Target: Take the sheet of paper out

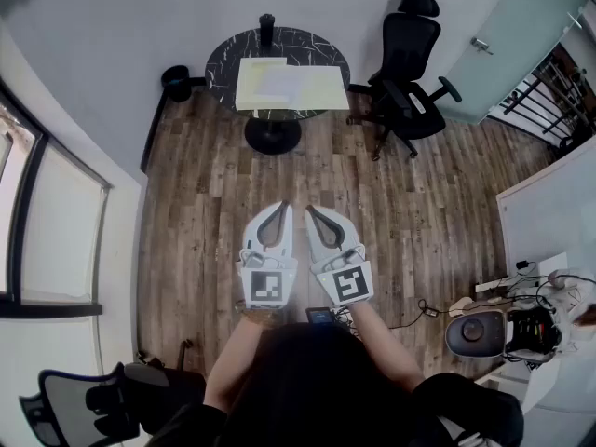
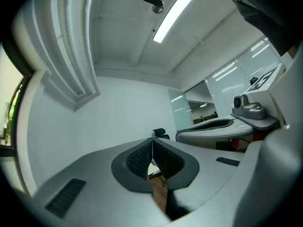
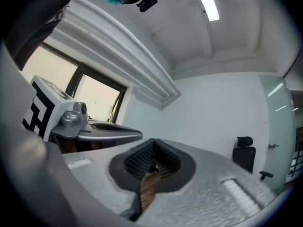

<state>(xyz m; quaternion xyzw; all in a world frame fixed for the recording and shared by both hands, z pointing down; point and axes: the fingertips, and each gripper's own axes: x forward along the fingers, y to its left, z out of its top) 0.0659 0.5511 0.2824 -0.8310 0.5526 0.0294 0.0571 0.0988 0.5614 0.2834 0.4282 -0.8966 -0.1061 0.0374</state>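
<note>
Above floor (image 1: pixel 200 222): left hand-held gripper (image 1: pixel 286 207), right hand-held gripper (image 1: pixel 310 209) closed, empty.

Even, bright room light came from a ceiling strip lamp (image 2: pixel 173 14) and a window (image 3: pixel 94 100); fisheye curvature and dark corners marked every view

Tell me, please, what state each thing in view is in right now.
Left gripper: shut, empty, short of the table.
Right gripper: shut, empty, beside the left one.
Pale yellow paper stack: flat on the table, untouched.
Round black marble table: upright, paper on it.
Black swivel office chair: upright, empty, beside the table.
</note>
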